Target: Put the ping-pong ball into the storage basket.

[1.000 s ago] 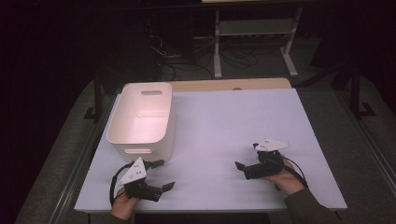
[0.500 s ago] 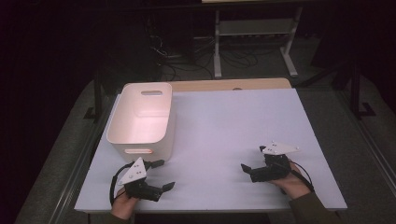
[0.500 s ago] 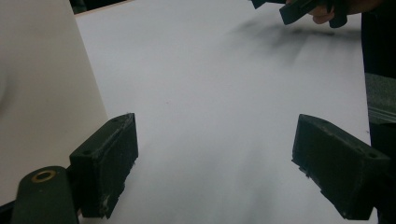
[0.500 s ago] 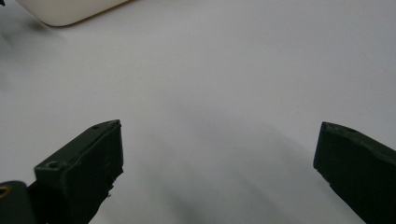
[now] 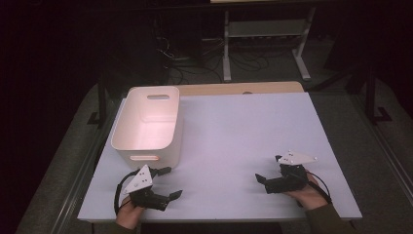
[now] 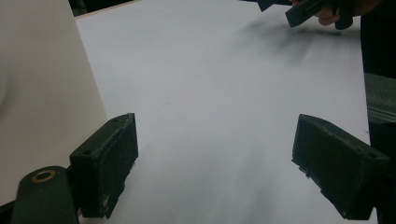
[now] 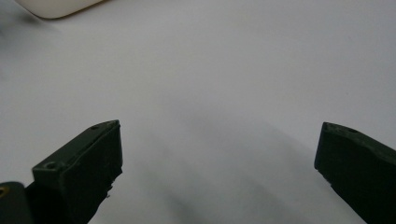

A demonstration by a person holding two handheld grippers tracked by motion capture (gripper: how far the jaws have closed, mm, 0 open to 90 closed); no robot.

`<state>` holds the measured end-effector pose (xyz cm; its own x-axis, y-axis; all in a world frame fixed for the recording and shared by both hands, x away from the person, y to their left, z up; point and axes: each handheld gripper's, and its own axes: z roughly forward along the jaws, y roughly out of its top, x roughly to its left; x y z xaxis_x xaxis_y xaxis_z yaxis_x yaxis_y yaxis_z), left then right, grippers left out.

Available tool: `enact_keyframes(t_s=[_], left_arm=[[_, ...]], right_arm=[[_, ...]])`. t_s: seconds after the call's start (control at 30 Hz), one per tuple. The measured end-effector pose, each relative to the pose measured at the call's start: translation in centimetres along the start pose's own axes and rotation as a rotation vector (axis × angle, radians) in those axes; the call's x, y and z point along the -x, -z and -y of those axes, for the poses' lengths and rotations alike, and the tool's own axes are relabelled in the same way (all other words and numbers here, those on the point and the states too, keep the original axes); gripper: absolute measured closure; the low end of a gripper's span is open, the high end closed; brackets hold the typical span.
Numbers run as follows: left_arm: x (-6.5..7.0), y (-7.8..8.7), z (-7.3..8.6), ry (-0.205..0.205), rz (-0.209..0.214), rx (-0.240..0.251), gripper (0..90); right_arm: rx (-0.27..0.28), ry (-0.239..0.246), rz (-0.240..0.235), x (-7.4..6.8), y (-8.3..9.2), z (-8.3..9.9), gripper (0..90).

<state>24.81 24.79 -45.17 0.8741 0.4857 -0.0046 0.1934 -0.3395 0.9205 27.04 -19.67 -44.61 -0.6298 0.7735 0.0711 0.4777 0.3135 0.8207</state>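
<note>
In the left gripper view, the white bin (image 6: 42,93) beside the left hand-held gripper (image 6: 215,163) is cut off by the left edge. Ahead, the right hand-held gripper (image 6: 303,9) is clipped by the top edge and blurred.

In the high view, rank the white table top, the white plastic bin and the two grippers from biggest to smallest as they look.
1. White table top.
2. White plastic bin.
3. Left gripper and right gripper: they look about the same size, so no ranking between them.
</note>
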Motion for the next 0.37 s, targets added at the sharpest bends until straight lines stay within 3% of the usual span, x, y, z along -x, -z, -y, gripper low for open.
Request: enact_keyframes(t_s=[0.37], left_arm=[[-0.01,-0.02,0.0,0.003,0.002,0.002,14.2]], right_arm=[[-0.016,-0.001,0.01,0.15,0.1,0.34,0.7]])
